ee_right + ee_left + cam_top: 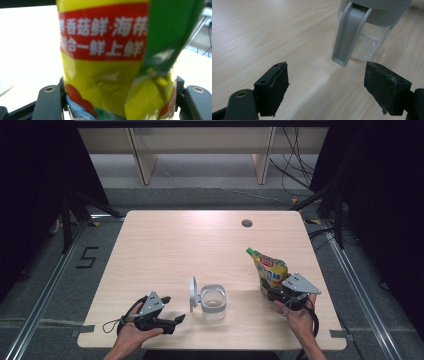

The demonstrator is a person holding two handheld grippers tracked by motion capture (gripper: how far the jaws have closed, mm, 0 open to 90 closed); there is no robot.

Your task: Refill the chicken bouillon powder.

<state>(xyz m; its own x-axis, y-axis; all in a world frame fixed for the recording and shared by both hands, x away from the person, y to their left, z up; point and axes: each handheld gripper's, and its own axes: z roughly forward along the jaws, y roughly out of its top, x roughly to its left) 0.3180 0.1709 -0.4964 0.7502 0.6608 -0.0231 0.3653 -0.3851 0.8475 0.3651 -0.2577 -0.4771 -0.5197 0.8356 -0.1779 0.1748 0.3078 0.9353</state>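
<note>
The right gripper (278, 292) held a yellow bag (270, 268) near the right edge of the surface (165, 245), its fingers closed on the bag's lower part, and the bag stood nearly upright with its green top leaning toward the left. The glass jar (213, 302) stood to the left of the bag, lid (192, 293) swung open. The left gripper (171, 311) rested just left of the jar, fingers spread and empty. A pour would probably need the bag carried left, over the jar's mouth.

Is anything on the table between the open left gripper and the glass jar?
No. In the left gripper view, bare wood lies between the left gripper and the jar; the jar's hanging grey lid is the nearest part.
</note>
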